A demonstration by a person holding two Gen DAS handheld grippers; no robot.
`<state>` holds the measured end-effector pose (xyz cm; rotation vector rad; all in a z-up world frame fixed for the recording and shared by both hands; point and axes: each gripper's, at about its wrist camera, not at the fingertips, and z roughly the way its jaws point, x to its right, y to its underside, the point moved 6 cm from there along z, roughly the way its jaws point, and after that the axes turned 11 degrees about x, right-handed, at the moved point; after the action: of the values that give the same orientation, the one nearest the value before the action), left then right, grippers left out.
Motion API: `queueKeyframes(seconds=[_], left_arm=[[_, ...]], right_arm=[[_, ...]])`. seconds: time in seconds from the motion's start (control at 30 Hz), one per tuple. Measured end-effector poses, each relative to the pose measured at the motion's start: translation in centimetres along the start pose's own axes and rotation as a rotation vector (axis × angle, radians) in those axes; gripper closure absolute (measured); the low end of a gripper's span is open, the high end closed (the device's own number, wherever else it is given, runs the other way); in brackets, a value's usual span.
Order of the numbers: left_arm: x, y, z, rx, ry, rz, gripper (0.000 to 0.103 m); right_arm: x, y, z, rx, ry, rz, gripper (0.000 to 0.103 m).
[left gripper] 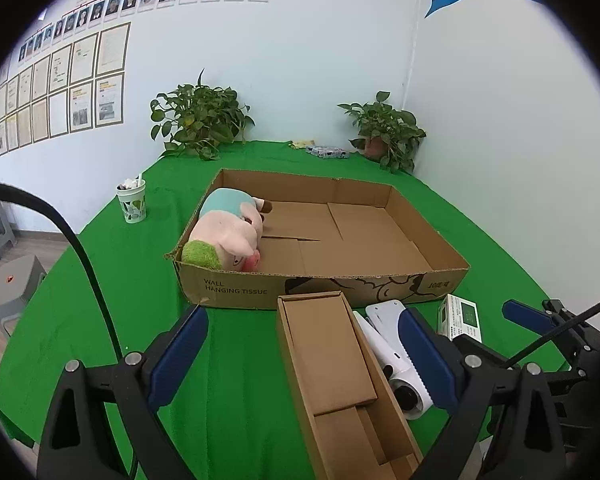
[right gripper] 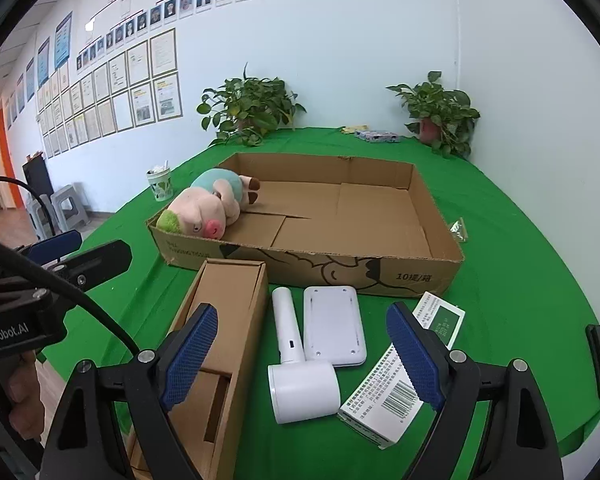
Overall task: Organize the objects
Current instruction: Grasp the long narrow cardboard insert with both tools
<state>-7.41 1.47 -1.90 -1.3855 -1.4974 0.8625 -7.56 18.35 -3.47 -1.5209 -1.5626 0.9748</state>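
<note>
Cardboard fills most of what I see past both my grippers. My left gripper (left gripper: 304, 344) stands wide open with nothing pressed by its blue pads; the narrow open carton (left gripper: 332, 364) lies lengthwise between its fingers, touching neither that I can see. Just inside its right finger lies the white handheld device (left gripper: 396, 356), barrel end toward me. Beyond that finger sits the small green-and-white packet box (left gripper: 462, 318), and further right my other gripper's blue tip shows.

My right gripper (right gripper: 302, 356) is open too, jaws spread and holding nothing. The white handheld device (right gripper: 300, 376) rests on the green cloth (right gripper: 500, 208) between its fingers, its handle pointing away from me, with a white rounded flat case (right gripper: 334, 324) just beside the handle on the right. The narrow carton (right gripper: 220, 336) runs under and past the left finger; the packet box (right gripper: 404, 376), barcode up, lies tilted beneath the right finger.

Ahead of both tools, just past the carton's far end, stands the large shallow cardboard tray (right gripper: 400, 276). A pink plush pig (right gripper: 208, 208) with a teal body and green tuft lies in its near-left corner as I look along my fingers. Left of the tray stands a patterned cup (left gripper: 132, 202). Two potted plants (left gripper: 200, 120) sit at the far edge against the wall, with a small flat patterned packet (left gripper: 327, 152) between them.
</note>
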Motion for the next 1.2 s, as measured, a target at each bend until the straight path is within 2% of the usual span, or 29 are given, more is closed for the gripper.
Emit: queueKeyframes(seconds=[0.1,0.23,0.33,0.47,0.53,0.67,0.73,0.77,0.87,0.97,1.03,1.1,1.2], left_arm=[[0.2,0.9,-0.4,-0.026,0.028,0.006,0.007],[-0.3,3.0,-0.8,-0.096,0.069,-0.023,0.008],[-1.4,4.9,-0.9,-0.146,0.07,-0.064,0.008],[-2.6,6.7,0.1,-0.203,0.083,-0.129,0.01],[-2.7,7.5,0.9,-0.239,0.11,-0.161,0.016],[-2.3,8.8,2.3,-0.295,0.158,-0.192,0.018],[-1.9,9.7,2.8,-0.327,0.176,-0.196,0.029],[-1.7,10.0,2.9,-0.336,0.184,-0.19,0.031],[-1.0,10.7,3.2,-0.351,0.21,-0.175,0.042],[-0.8,11.3,3.6,-0.371,0.207,-0.161,0.058],[-0.5,11.7,3.6,-0.384,0.208,-0.142,0.074],[-0.3,11.9,3.4,-0.384,0.219,-0.132,0.079],[0.0,12.1,2.9,-0.389,0.222,-0.116,0.083]], right_arm=[[-0.8,0.7,0.0,-0.008,-0.067,-0.017,0.017],[-3.5,3.2,-1.5,-0.072,-0.288,-0.047,0.017],[-4.0,5.1,-1.5,-0.161,-0.414,0.044,0.017],[-3.7,6.7,0.4,-0.225,-0.379,0.05,0.017],[-3.7,7.5,1.6,-0.27,-0.372,0.054,0.017],[-3.3,9.1,3.5,-0.308,-0.3,0.039,0.018],[-2.7,9.5,4.2,-0.306,-0.265,0.032,0.019],[-2.6,9.7,4.3,-0.301,-0.251,0.023,0.02],[-2.5,9.8,4.2,-0.287,-0.201,-0.008,0.033],[-2.9,9.7,4.3,-0.293,-0.15,-0.039,0.05],[-3.4,9.8,4.2,-0.307,-0.165,-0.031,0.066],[-3.7,9.7,3.8,-0.299,-0.152,-0.049,0.068],[-4.2,9.9,3.1,-0.324,-0.188,-0.03,0.079]])
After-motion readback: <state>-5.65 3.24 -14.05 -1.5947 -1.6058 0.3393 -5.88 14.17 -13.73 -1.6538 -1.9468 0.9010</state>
